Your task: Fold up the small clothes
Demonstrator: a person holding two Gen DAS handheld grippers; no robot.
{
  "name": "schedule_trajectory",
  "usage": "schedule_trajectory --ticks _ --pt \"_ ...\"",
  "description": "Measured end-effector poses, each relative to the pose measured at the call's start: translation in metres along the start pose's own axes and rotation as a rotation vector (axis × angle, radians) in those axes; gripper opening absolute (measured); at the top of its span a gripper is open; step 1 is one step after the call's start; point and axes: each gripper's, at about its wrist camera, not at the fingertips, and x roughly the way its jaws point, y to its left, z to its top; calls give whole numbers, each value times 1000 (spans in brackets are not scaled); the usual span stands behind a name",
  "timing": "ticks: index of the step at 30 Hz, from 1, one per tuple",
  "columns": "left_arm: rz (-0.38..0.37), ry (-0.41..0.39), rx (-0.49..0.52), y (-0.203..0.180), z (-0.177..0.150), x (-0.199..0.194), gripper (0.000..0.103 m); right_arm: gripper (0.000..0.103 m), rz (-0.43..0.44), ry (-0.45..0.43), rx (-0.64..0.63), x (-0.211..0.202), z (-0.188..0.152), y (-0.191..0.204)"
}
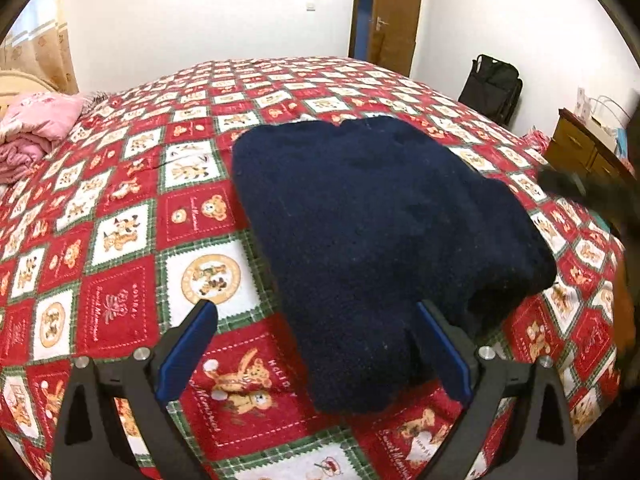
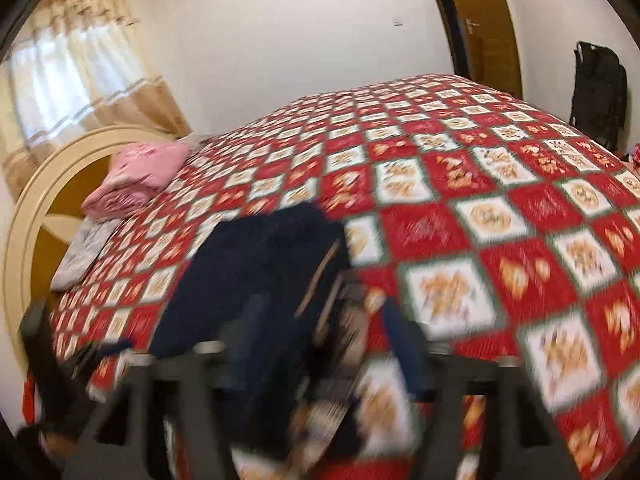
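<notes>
A dark navy garment (image 1: 384, 236) of thick, fuzzy knit lies folded into a rough rectangle on the bed's quilted cover (image 1: 120, 240), a plush red, white and green check printed with bears. In the left wrist view it fills the middle and runs toward 5 o'clock, its near edge rounded and layered.

The left hand-held gripper (image 1: 316, 344) is spread wide, gripping nothing; its blue-padded fingers (image 1: 188, 352) straddle the garment's near corner at 6 o'clock, the right-side pad just beside the cloth.

The right wrist view is smeared by motion blur. The right hand-held gripper (image 2: 324, 364) sits at 6 o'clock with the navy garment (image 2: 256, 272) just ahead of it; I cannot tell how its jaws stand or whether it holds the cloth.

A soft pink folded bundle (image 1: 32, 136) rests at 9 o'clock. A black bag (image 1: 492, 84) leans against the wall at 2 o'clock, beside a wooden door (image 1: 392, 12).
</notes>
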Motion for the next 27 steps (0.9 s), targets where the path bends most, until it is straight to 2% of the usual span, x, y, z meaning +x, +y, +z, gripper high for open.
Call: schedule_trajectory --ticks 4,5,6,7,10,13,16,19,21,25,26,27 --pt "4 42 -3 -8 -5 8 100 67 -36 81 -36 13 -38 20" --pt "5 49 4 -9 -6 9 100 61 -22 99 -43 19 -45 24" --pt "9 56 19 -12 -9 10 100 31 -18 118 -49 23 -50 26" --pt "20 58 42 -14 -12 11 100 13 -33 146 -54 28 -53 28" --pt "59 46 88 -16 -17 10 100 13 -62 141 -39 29 -53 18" --pt "48 50 84 -11 -20 13 101 13 -64 146 31 31 -55 -6" --pt "19 84 47 -3 -24 21 102 13 -18 142 106 29 -62 -22" --pt "2 107 19 0 -23 22 103 13 -81 164 -2 29 -61 -4" --pt "-18 121 22 3 -23 18 103 14 -71 185 -6 27 -61 -5" --pt "-94 116 -20 16 -20 0 102 26 -52 213 76 9 -57 -18" --pt "-106 98 -48 23 -14 -5 102 27 -38 174 98 -1 -52 -21" --pt "-102 80 -80 29 -6 -7 102 35 -24 132 118 -8 -46 -23"
